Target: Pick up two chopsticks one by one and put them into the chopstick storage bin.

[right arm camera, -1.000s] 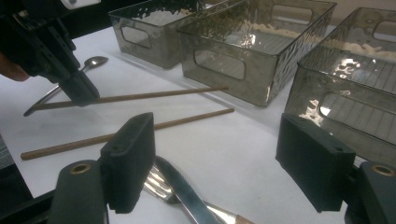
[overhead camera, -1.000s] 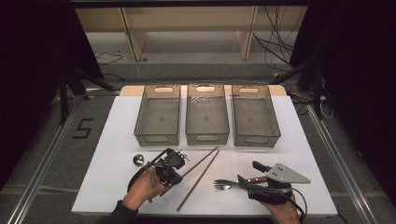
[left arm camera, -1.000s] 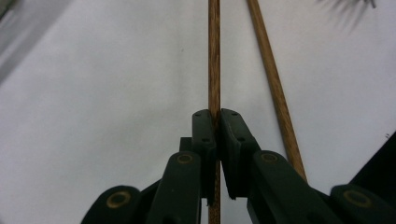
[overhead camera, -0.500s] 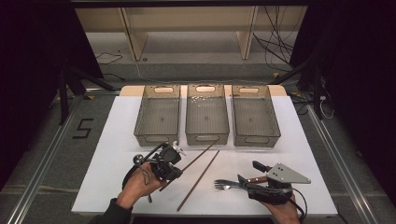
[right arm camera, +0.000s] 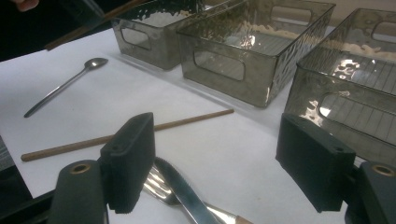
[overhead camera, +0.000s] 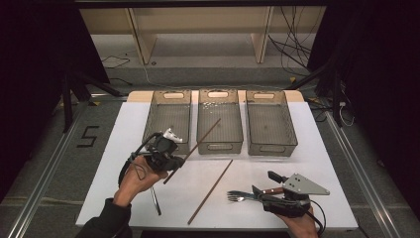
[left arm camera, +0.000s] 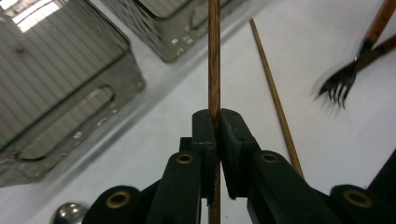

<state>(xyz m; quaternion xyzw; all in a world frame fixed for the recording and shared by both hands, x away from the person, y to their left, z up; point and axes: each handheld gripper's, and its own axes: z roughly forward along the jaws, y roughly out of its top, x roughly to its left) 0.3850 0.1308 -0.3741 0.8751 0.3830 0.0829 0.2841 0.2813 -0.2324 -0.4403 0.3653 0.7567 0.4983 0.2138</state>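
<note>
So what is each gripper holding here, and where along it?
The left gripper clamps a chopstick near its lower end; the right gripper is open, holding nothing.

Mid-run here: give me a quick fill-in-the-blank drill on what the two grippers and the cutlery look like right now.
1. The left gripper is shut on a wooden ____.
2. The right gripper has its jaws ____, with a fork and a knife lying between them.
3. Across the far side of the table stand ____ clear bins, the middle bin among them.
4. A metal ____ lies on the white table near the left hand.

Missing words: chopstick; open; three; spoon
</note>
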